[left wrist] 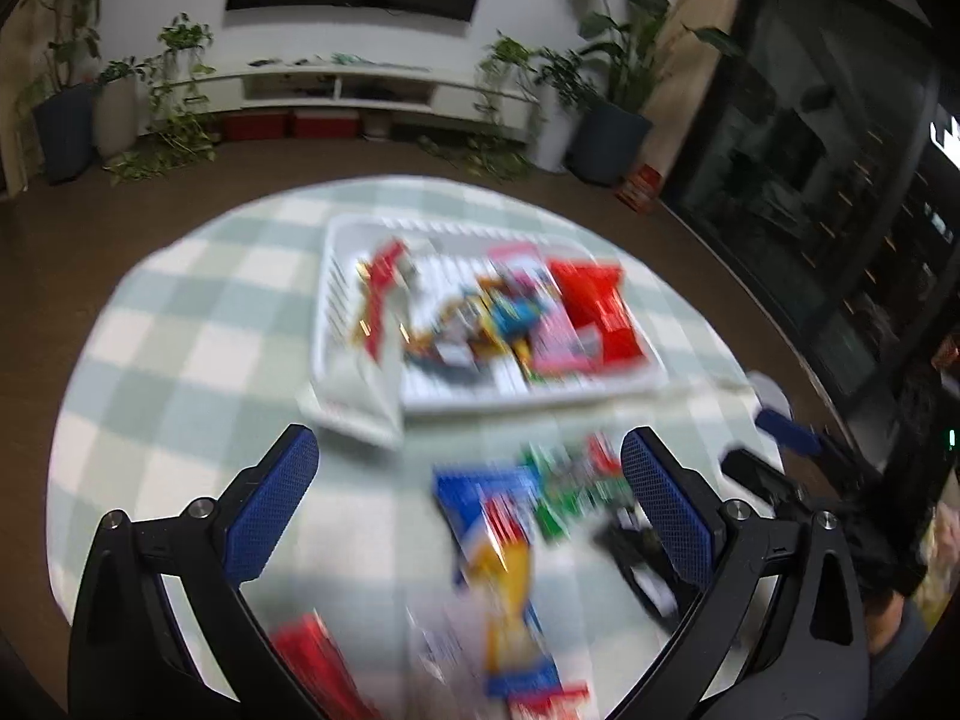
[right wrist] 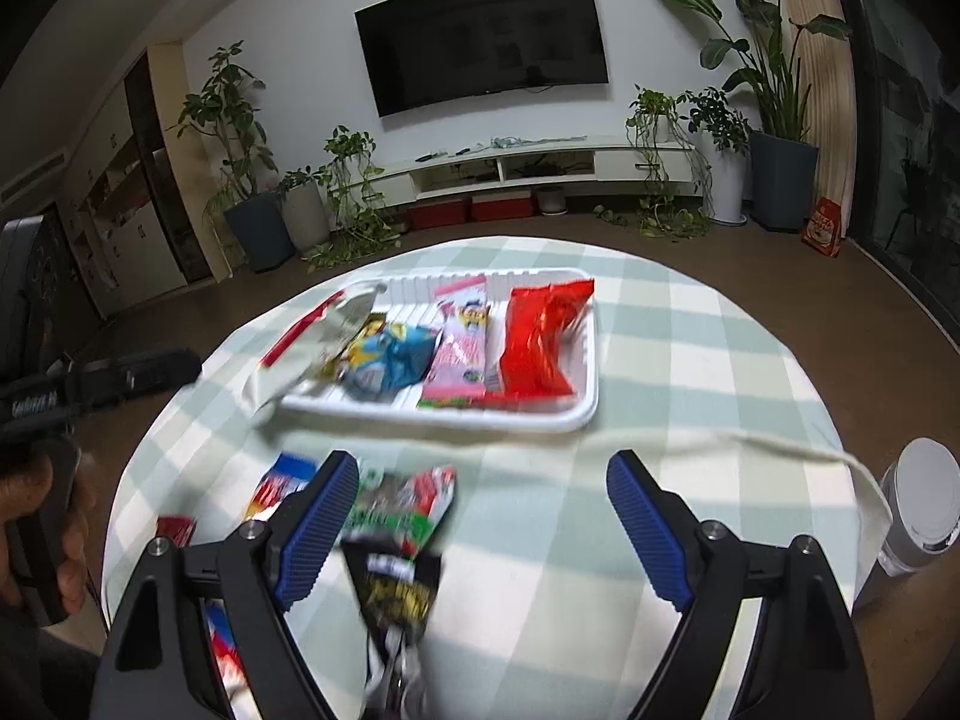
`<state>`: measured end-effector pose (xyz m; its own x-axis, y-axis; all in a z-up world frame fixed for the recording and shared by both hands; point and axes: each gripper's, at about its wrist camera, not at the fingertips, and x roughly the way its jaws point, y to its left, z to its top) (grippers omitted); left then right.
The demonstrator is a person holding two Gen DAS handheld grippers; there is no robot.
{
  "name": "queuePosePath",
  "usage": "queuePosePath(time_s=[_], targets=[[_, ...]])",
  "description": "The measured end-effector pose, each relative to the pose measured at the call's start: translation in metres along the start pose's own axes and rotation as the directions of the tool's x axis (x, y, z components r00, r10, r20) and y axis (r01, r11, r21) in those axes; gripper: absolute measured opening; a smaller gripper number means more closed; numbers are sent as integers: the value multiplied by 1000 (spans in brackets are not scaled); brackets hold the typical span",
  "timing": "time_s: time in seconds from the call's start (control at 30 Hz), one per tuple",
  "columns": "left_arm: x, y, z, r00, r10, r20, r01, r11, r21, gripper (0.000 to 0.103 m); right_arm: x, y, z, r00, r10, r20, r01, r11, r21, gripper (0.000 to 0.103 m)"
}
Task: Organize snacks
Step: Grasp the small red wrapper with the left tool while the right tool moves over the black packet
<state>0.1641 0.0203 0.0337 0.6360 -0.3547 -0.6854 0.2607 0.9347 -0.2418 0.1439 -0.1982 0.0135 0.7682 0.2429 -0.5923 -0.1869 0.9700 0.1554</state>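
Both my left tongs [left wrist: 468,474] and right tongs [right wrist: 477,492] gape apart, empty, at lower frame, white tray [right wrist: 585,402] mid-frame on the desk [right wrist: 690,360].

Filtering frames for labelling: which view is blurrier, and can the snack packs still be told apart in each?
Left wrist view: heavy motion smear; the white tray and loose packs on the checked tablecloth are colour blobs, print unreadable. Right wrist view: far sharper; red pack and pink pack in the tray are crisp, only the black pack near the lens smears. Both bend with fisheye.
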Motion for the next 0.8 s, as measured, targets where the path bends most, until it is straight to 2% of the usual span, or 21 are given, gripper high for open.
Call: queuePosePath(time_s=[0.1, 0.17, 0.23, 0.37, 0.47, 0.53, 0.6, 0.67, 0.8], targets=[[-12, -13, -35, 999, 45, -21, -44, 998, 41, 102, -9, 0, -16, 1000, 0, 21, 0, 1000, 7, 87], [-21, -13, -53, 997, 74, -32, -73, 996, 43, 102, -8, 0, -24, 1000, -9, 2, 9, 1000, 5, 86], [-36, -7, -70, 995, 90, -33, -89, 995, 32, 102, -8, 0, -27, 1000, -13, -10, 13, 1000, -7, 82], [-65, 7, -91, 994, 103, -22, -102, 994, 23, 102, -17, 0, -29, 1000, -2, 12, 2, 1000, -3, 82], [-79, 28, -104, 992, 123, -32, -124, 992, -24, 102, -20, 4, -35, 1000, 4, 8, -4, 1000, -13, 82], [-81, 44, -106, 986, 160, -43, -163, 984, -67, 102, -24, 10, -41, 1000, 4, 9, -3, 999, -37, 82], [-79, 51, -105, 985, 167, -52, -171, 982, -77, 101, -26, 18, -45, 1000, 12, 10, -12, 998, -66, 80], [-71, 49, -102, 981, 181, -74, -185, 981, -58, 101, -27, 23, -49, 1000, 20, 6, -20, 997, -80, 79], [-39, 49, -101, 960, 235, -150, -241, 970, -26, 101, -25, 34, -54, 1000, 12, -5, -12, 992, -125, 78]])
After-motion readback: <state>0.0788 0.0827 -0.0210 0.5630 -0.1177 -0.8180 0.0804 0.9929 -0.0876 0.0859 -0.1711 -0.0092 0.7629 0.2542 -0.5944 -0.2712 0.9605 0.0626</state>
